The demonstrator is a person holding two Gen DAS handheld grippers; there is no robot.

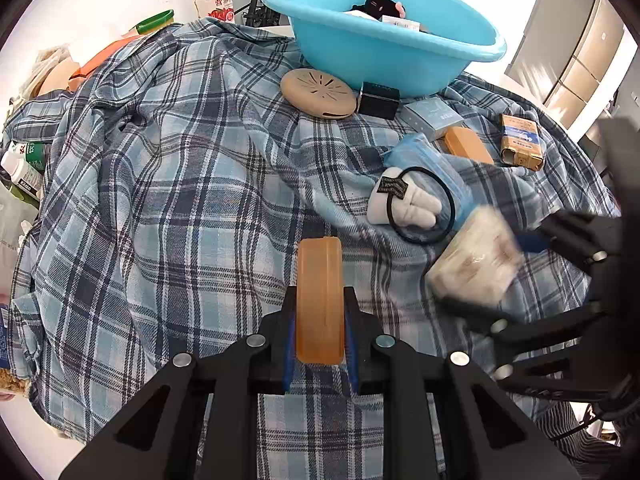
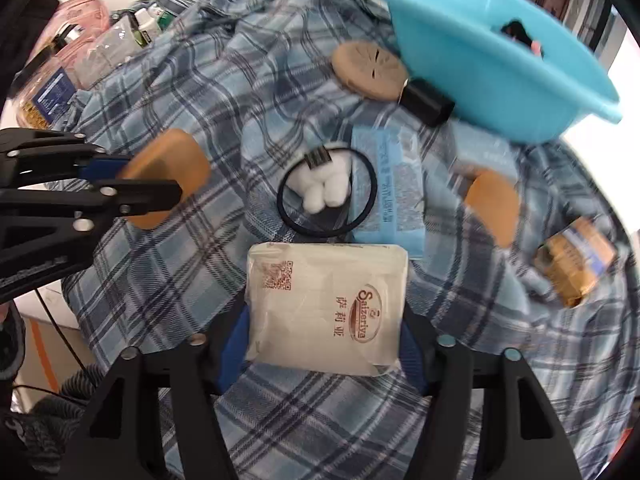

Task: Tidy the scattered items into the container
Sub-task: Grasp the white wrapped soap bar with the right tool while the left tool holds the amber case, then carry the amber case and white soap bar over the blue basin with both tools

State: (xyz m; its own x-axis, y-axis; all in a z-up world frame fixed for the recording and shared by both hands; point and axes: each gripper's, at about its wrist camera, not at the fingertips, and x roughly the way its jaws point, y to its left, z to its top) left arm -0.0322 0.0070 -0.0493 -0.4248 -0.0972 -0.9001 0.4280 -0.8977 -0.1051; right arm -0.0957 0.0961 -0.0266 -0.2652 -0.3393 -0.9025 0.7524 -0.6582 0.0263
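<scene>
Left wrist view: left gripper [image 1: 320,320] clamped on an orange soap bar [image 1: 320,300], held edge-on above the plaid cloth [image 1: 160,200]. Blue basin [image 1: 380,40] far, already holding a black plush toy [image 1: 382,2]. Right gripper [image 1: 500,280] at right, around a blurred white tissue pack [image 1: 472,264].

Right wrist view: right gripper [image 2: 324,340] has its blue pads against both sides of the tissue pack [image 2: 326,308], gripping it. Just beyond lies a hair tie with white plush [image 2: 326,192]. Tan round disc [image 2: 370,70] and small black box [image 2: 426,102] sit beside the basin [image 2: 480,60], far right.
</scene>
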